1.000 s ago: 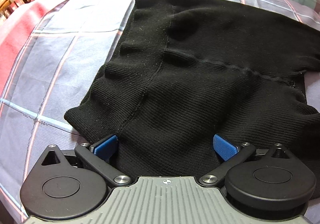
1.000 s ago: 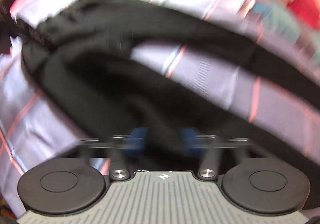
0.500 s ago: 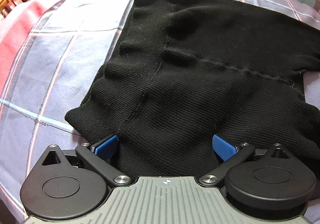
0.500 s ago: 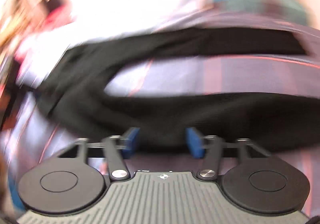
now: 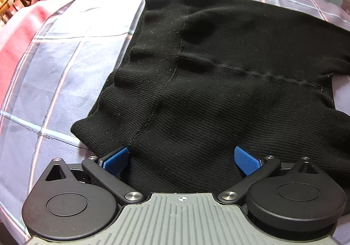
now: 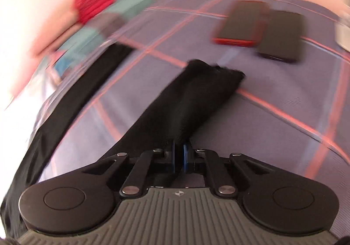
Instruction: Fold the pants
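Two phones [image 6: 260,30] lie beyond the black pants [image 5: 218,74] spread on the plaid bedsheet [image 5: 61,65], no writing legible, left gripper [image 5: 181,157] spread wide at the waistband, right gripper [image 6: 181,157] clamping a leg.

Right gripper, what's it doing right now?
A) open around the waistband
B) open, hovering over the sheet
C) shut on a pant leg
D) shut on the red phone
C: in the right wrist view the right gripper has its blue pads pressed together on black fabric, and that pant leg stretches away from them across the plaid sheet; the red phone lies apart, further off.
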